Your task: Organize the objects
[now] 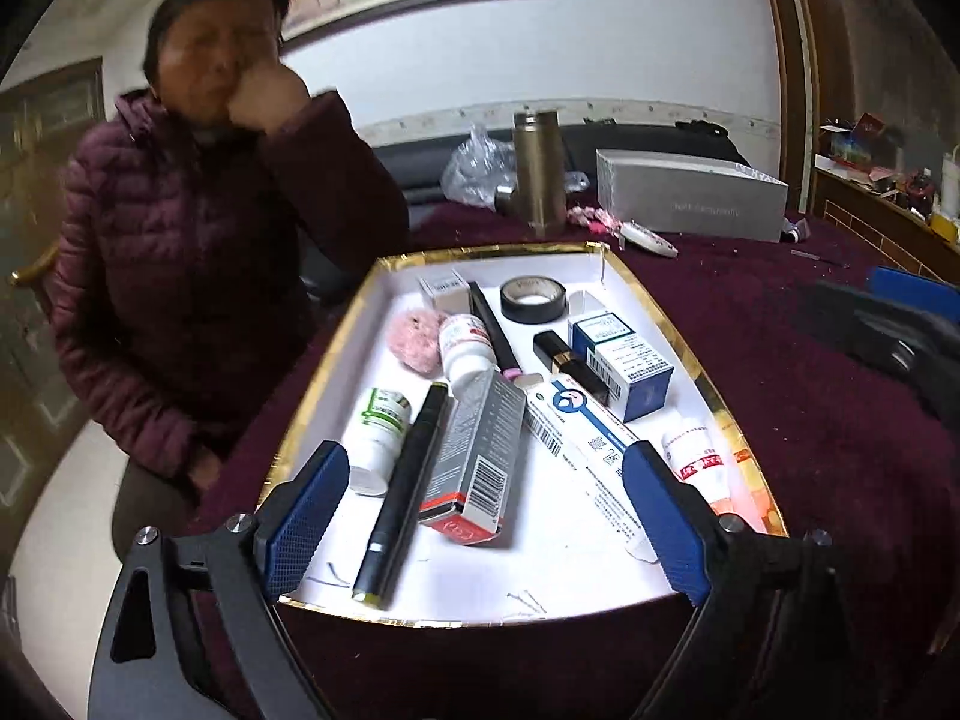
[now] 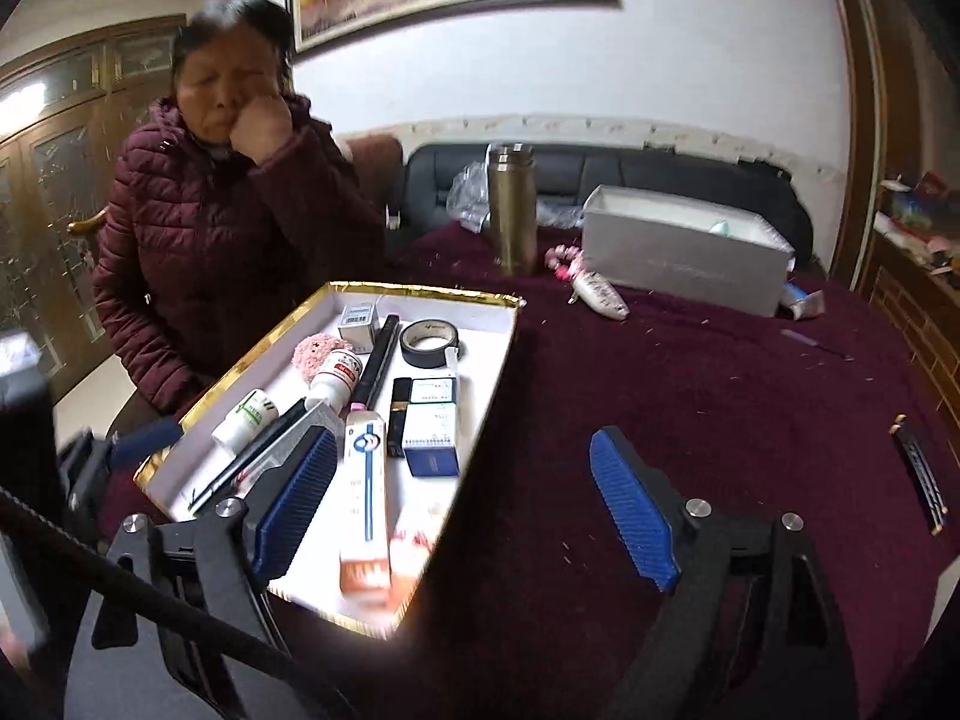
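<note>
A white tray with a gold rim point(image 1: 336, 354) point(image 2: 252, 342) lies on the maroon tablecloth and holds several small items: a black pen point(image 1: 402, 492), a grey carton point(image 1: 480, 456), a white and blue tube box point(image 1: 576, 438) point(image 2: 365, 480), a blue box point(image 1: 630, 366) point(image 2: 432, 426), a tape roll point(image 1: 534, 299) point(image 2: 429, 343), white bottles point(image 1: 381, 438) point(image 1: 699, 459) and a pink puff point(image 1: 414, 339). My left gripper point(image 1: 480, 516) is open and empty above the tray's near end. My right gripper point(image 2: 462, 498) is open and empty over the tray's right rim.
A woman in a maroon jacket point(image 1: 198, 276) sits at the table's far left. A metal flask point(image 2: 511, 210), a plastic bag point(image 1: 477, 168), a grey box point(image 2: 684, 252), a small pink and white item point(image 2: 591, 291) and a dark flat object point(image 2: 918, 474) lie on the cloth.
</note>
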Tool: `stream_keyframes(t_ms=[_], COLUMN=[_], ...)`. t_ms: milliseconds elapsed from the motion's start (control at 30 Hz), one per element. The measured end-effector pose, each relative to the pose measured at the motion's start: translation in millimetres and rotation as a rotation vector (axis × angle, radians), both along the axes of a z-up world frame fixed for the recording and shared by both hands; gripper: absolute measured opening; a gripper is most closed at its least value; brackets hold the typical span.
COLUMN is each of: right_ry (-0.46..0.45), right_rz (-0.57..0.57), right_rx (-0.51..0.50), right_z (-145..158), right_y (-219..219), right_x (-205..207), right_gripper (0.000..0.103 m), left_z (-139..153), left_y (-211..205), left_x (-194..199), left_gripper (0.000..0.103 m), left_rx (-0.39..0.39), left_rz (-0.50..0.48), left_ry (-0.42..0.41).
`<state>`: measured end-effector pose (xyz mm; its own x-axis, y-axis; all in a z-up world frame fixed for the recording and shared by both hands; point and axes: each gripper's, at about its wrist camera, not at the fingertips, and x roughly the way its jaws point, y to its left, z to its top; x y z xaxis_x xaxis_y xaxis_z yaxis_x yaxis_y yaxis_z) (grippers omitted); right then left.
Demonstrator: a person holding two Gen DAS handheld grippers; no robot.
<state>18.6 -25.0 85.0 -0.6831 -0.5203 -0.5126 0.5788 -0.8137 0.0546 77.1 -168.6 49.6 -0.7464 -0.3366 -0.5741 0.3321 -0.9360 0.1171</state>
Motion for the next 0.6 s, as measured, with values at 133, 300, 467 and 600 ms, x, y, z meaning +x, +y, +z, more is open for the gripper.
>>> stream_keyframes(t_ms=[133, 300, 467, 600], right_ry=[0.073, 0.103, 0.095, 0.086], right_rz=[-0.014, -0.007, 0.034, 0.043], right_rx=[-0.025, -0.063, -0.018, -0.009], right_z=[-4, -8, -17, -24], right_y=[20, 30, 12, 9], right_x=[24, 37, 44, 47], right_gripper=[0.089, 0.089, 0.089, 0.090], left_z=[3, 7, 2, 4], left_y=[1, 8, 12, 13], left_x=[3, 27, 25, 29], left_gripper=[0.089, 0.089, 0.089, 0.089], left_rx=[-0.006, -0.086, -0.056, -0.034], left_rz=[0.078, 0.146, 0.056, 0.055], left_ry=[-0.044, 0.045, 0.004, 0.013])
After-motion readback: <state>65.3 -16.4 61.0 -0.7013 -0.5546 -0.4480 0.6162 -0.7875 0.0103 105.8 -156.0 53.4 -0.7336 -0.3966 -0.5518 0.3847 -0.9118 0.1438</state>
